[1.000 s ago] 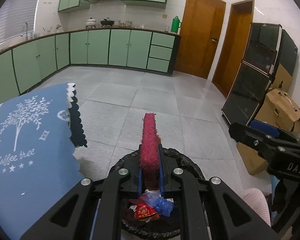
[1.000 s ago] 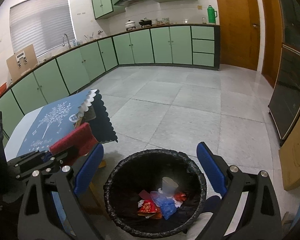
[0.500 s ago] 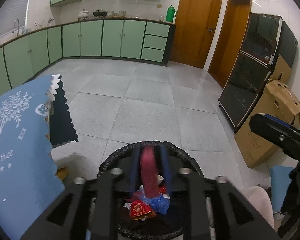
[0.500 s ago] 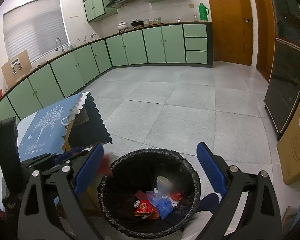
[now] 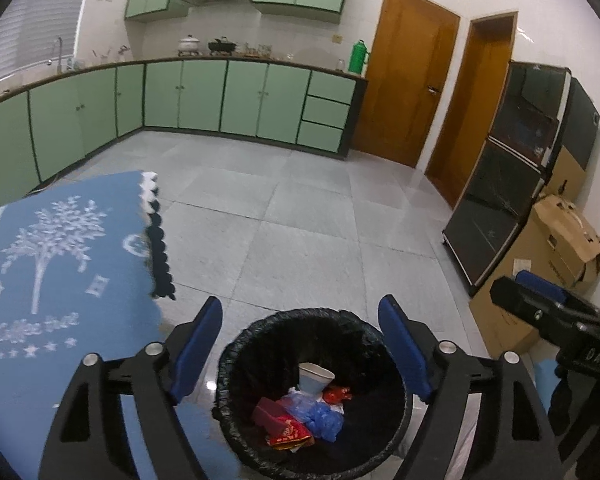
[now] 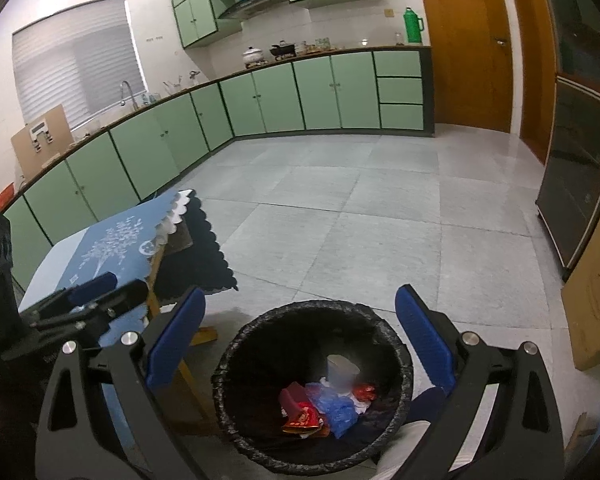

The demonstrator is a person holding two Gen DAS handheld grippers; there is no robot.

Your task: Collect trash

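A round bin with a black liner [image 5: 236,352] [image 6: 398,346] stands on the tiled floor below both grippers. Inside lie a dark red flat piece [image 5: 269,409] [image 6: 293,396], a red wrapper [image 5: 290,434], a blue plastic bag [image 5: 320,420] [image 6: 336,408] and a white paper cup [image 5: 315,376] [image 6: 342,368]. My left gripper [image 5: 300,344] is open and empty above the bin. My right gripper [image 6: 300,336] is open and empty above the bin too. The left gripper shows at the left of the right wrist view [image 6: 100,296].
A table with a blue tree-print cloth [image 5: 60,264] [image 6: 112,248] stands left of the bin. Cardboard boxes [image 5: 564,240] and a black cabinet [image 5: 516,168] line the right wall. Green cabinets [image 5: 220,96] run along the back. Tiled floor [image 5: 300,220] lies ahead.
My left gripper was shut on the dark red piece; it opened and the piece dropped into the bin. The right gripper stayed open.
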